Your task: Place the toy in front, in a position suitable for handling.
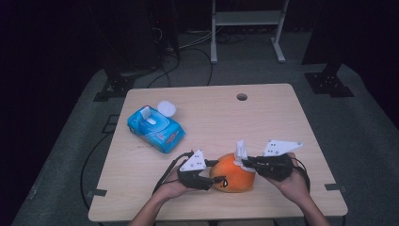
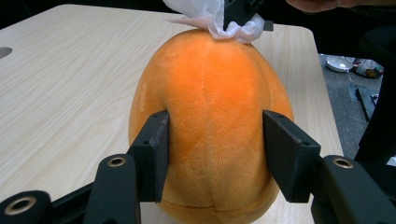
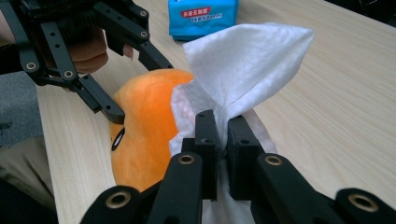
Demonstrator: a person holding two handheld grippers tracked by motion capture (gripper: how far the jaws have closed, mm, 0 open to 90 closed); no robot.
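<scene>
Bench: pale wood bench (image 1: 211, 122) in a dark room, your hands at its near edge.
Plush toy: the orange plush toy (image 1: 234, 177) lies near you, so both hands reach it.
Left gripper (image 1: 208, 178): your jaws press the toy's two sides, steadying it for wiping.
Right gripper (image 3: 223, 140): your jaws, nearly together, pinch a white wipe (image 3: 243, 65) against the toy's top.
Wipe pack: the blue wipe pack (image 1: 155, 128) sits farther back left, flap up, clear of the work.
</scene>
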